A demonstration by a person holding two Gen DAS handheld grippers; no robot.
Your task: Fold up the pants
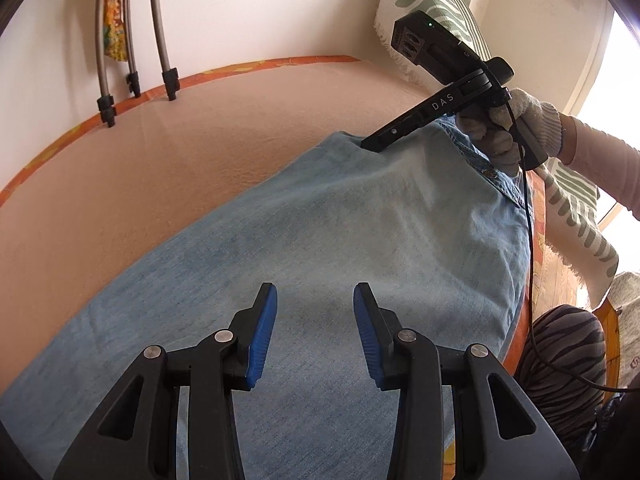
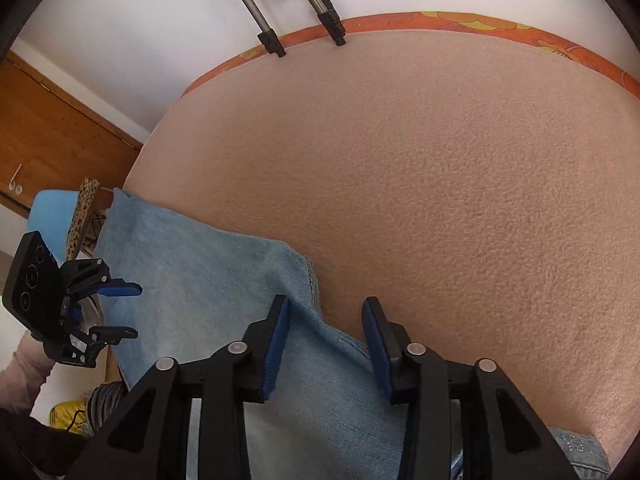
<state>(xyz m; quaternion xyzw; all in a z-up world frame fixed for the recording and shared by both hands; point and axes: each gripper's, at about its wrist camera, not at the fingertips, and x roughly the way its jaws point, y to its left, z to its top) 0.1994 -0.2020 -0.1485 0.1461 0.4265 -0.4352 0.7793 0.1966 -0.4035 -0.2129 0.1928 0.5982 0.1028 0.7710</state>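
Pants (image 1: 320,240), light blue denim, lying flat along near edge of pink bed (image 1: 200,152); soft, fairly heavy, likely best gripped at hems or waistband. Left gripper (image 1: 315,332) hovering open above cloth, right gripper (image 2: 326,344) open over far edge. Studded waistband showing only in left view.

Pants (image 1: 328,240) legs cut off below, waistband behind right hand-held gripper (image 1: 370,145).

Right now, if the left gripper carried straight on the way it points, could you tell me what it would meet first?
Most likely the jeans: the left gripper points down at the denim spread on the pink blanket, jaws apart with nothing between them. How far above the cloth it hovers is unclear.
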